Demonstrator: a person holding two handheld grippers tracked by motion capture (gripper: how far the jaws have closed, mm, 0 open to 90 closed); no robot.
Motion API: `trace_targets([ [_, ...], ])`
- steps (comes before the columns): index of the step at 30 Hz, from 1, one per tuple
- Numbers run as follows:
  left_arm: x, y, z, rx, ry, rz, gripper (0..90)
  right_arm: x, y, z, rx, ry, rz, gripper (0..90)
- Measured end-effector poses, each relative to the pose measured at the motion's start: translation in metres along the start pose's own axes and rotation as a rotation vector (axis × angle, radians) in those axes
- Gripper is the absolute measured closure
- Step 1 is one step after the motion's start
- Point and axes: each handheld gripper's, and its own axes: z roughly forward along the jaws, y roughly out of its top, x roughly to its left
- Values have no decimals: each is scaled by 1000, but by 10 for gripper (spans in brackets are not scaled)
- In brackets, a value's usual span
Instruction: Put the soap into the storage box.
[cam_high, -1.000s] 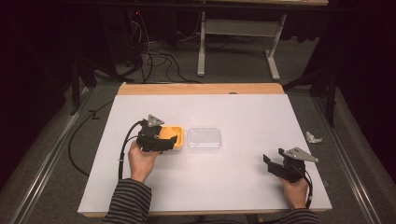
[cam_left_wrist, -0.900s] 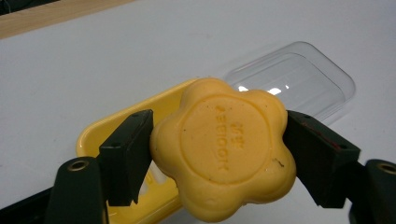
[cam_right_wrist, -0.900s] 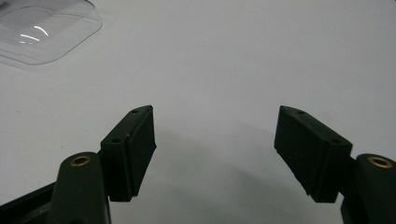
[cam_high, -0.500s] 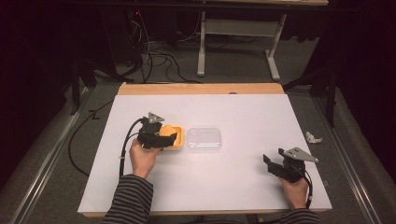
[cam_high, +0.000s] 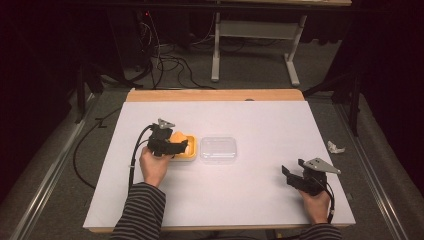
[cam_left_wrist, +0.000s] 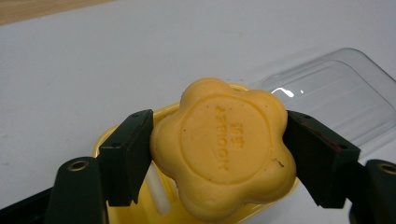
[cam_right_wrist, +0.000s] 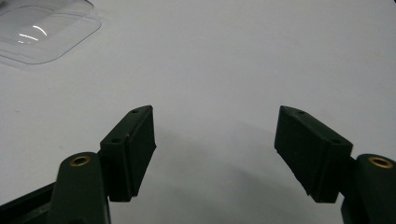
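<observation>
Your left tool (cam_left_wrist: 219, 154) is clamped on the flower-shaped orange soap (cam_left_wrist: 223, 148), one pad on each flank. Against the frames from a second ago it sits slightly lower and closer over the yellow soap dish (cam_high: 186, 148); judged from that, the soap is about to be seated in the dish and is not yet released. The clear lid (cam_high: 218, 148) lies just right of the dish on the bench (cam_high: 250, 200). Your right tool (cam_right_wrist: 215, 154), well apart at near right, is spread wide and holds nothing.
</observation>
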Motion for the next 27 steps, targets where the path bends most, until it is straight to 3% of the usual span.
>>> trace_targets([
  [12,-1,-4,17,61,25,14,274,0,0,0,-1,-2,0,293],
  [27,-3,-8,29,86,47,22,273,0,0,0,-1,0,0,292],
])
